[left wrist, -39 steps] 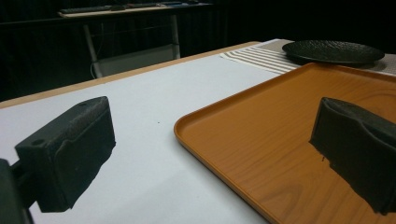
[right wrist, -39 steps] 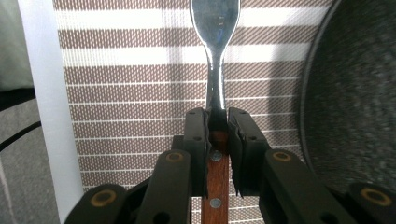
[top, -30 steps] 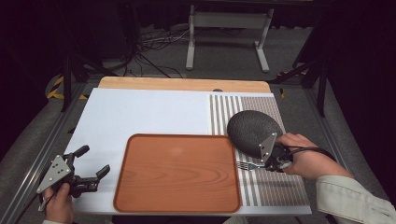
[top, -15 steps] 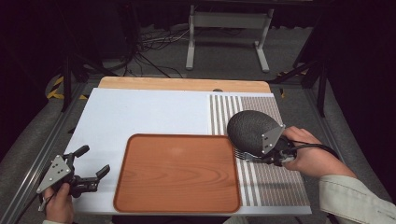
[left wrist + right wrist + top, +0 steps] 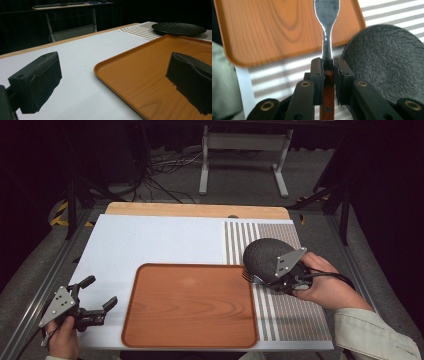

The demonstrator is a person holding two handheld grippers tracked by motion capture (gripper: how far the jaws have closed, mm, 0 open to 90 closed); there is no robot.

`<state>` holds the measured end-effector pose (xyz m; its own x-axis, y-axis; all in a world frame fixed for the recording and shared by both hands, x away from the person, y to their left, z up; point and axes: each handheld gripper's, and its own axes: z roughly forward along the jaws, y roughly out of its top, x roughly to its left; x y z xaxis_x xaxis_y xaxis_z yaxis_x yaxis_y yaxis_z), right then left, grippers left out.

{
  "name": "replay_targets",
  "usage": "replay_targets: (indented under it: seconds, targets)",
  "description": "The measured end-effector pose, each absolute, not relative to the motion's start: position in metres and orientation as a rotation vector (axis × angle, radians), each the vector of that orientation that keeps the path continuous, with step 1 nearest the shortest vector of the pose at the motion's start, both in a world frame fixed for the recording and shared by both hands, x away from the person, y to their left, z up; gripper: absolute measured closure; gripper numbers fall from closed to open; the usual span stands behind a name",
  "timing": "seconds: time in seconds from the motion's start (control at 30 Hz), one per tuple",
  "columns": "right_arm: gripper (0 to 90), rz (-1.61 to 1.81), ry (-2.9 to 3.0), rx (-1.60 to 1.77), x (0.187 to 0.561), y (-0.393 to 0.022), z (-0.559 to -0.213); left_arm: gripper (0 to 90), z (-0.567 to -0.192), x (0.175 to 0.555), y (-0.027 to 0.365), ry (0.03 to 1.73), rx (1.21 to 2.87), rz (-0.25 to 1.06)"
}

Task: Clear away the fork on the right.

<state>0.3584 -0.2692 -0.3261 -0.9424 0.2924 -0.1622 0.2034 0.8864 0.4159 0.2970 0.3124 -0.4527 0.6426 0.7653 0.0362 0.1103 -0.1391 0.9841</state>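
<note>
A fork with a metal head and a wooden handle [image 5: 327,30] is clamped between the jaws of my right gripper [image 5: 328,67]. In the high view the right gripper [image 5: 276,279] hovers over the striped mat, beside the black plate [image 5: 262,254], and the fork's tines [image 5: 246,276] reach the right rim of the orange wooden tray [image 5: 190,305]. The plate [image 5: 387,62] lies just right of the fork in the right gripper view. My left gripper [image 5: 100,291] stands open at the table's front left, left of the tray, with nothing between its pads [image 5: 37,80].
A striped placemat [image 5: 300,320] covers the right part of the white tabletop [image 5: 150,240]. The tray [image 5: 160,75] and the plate [image 5: 178,28] lie ahead of the left gripper. A metal stand [image 5: 240,150] and cables are on the floor beyond the table.
My right gripper has risen a little with the fork and shifted toward the plate and the tray's edge. The left gripper has stayed where it was.
</note>
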Motion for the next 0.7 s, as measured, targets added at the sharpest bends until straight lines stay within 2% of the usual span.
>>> replay_targets:
  seconds: [0.7]
  targets:
    - [78.7, 0.795, 2.754, 0.907, 0.356, -0.235, -0.331, 0.7, -0.452, 0.297, 0.313, 0.731, 1.637, 0.664]
